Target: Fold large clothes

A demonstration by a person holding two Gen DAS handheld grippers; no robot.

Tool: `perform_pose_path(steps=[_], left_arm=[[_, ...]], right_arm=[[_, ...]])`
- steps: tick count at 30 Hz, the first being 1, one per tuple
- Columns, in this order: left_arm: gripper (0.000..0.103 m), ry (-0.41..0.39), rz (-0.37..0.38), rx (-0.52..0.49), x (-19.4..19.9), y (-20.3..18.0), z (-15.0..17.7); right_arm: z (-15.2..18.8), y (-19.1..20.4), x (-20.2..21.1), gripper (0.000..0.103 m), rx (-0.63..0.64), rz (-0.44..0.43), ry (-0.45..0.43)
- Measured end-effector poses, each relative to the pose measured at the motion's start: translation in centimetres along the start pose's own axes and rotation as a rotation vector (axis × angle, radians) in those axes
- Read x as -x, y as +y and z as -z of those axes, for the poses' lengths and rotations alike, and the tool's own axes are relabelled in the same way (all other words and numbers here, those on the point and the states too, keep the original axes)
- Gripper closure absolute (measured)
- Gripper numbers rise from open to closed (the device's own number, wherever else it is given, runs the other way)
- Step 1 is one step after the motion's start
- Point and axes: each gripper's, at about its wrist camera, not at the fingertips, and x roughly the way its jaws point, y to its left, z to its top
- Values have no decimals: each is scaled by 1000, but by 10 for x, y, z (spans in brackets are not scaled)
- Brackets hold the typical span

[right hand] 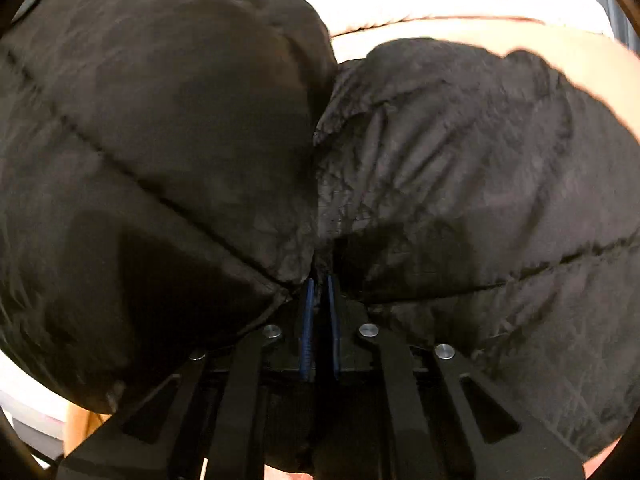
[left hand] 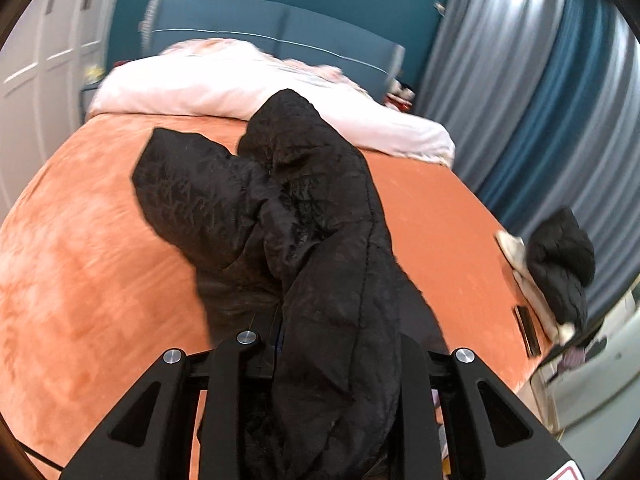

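A black quilted jacket point(left hand: 288, 184) lies partly on the orange bed cover point(left hand: 88, 248) and rises in a thick fold into my left gripper point(left hand: 332, 332). Its fingertips are buried under the cloth, and the jaws are closed on that fold. In the right wrist view the same jacket point(right hand: 460, 152) fills nearly the whole picture. My right gripper point(right hand: 320, 280) has its blue pads point(right hand: 307, 320) almost together, with a thin edge of the jacket pinched between them.
A white duvet point(left hand: 240, 84) is heaped at the far end of the bed, before a teal headboard point(left hand: 280, 28). Grey-blue curtains point(left hand: 540, 100) hang on the right, white wardrobe doors point(left hand: 40, 60) on the left. A black quilted bundle point(left hand: 560, 264) with something pale beside it sits at the bed's right edge.
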Motion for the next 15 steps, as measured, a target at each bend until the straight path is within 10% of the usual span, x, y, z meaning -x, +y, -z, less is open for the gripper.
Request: perform_pose_path(steps=[8, 15], left_arm=[[83, 154, 39, -236, -103, -94, 17], [82, 225, 0, -359, -159, -129, 58]], right_arm=[[35, -70, 48, 103, -293, -209, -47], [60, -138, 159, 98, -416, -43, -162]])
